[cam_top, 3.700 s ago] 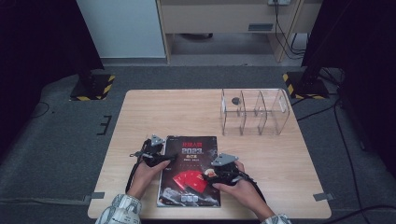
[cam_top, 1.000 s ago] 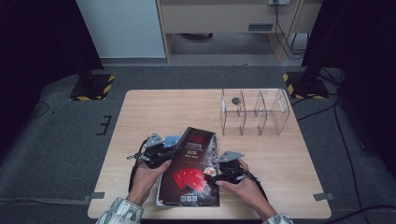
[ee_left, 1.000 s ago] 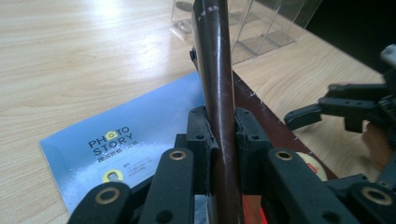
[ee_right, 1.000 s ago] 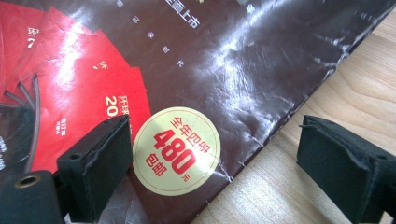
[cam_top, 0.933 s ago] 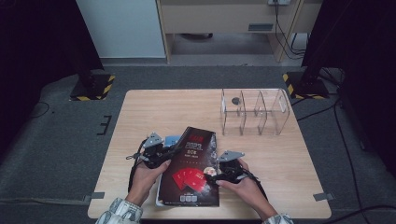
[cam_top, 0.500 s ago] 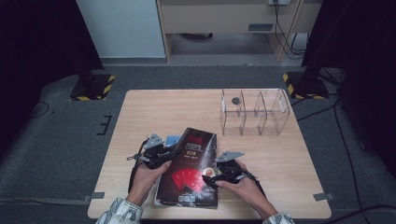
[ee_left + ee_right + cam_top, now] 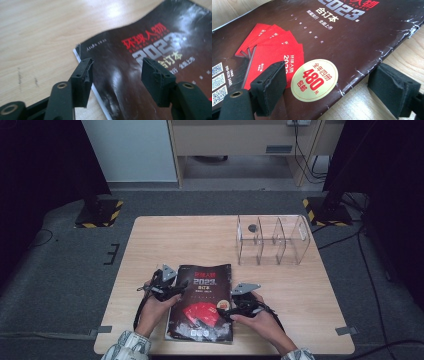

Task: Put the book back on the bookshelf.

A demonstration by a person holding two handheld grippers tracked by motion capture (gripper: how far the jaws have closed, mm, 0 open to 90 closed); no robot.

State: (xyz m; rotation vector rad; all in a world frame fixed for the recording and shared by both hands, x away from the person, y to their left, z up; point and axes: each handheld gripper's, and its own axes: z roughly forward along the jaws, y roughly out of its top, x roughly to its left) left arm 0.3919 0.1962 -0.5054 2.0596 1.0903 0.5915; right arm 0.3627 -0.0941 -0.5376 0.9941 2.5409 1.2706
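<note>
Lowered back onto the pale wooden table (image 7: 300, 290), the glossy dark magazine with red cards and "2023" printed on its cover (image 7: 202, 302) now lies flat near the person's edge, where 1 second ago its far end was tipped up and skewed to the right. Its left gripper (image 7: 116, 72), at the magazine's upper-left corner, has just been opening: the 2 black jaws stand about halfway apart above the cover with nothing pressed between them, so the corner is let go. At the magazine's right edge the right gripper (image 7: 337, 92) holds its jaws wide, 1 pad over the red cards and the other out over the bare wood beyond the creased edge; the edge lies between them, but no pad bears on it. The clear plastic organizer with 3 compartments (image 7: 272, 240) stands well apart at the far right of the table. Judging from this, the magazine has been set down and squared up, and both grippers look free to withdraw.
</note>
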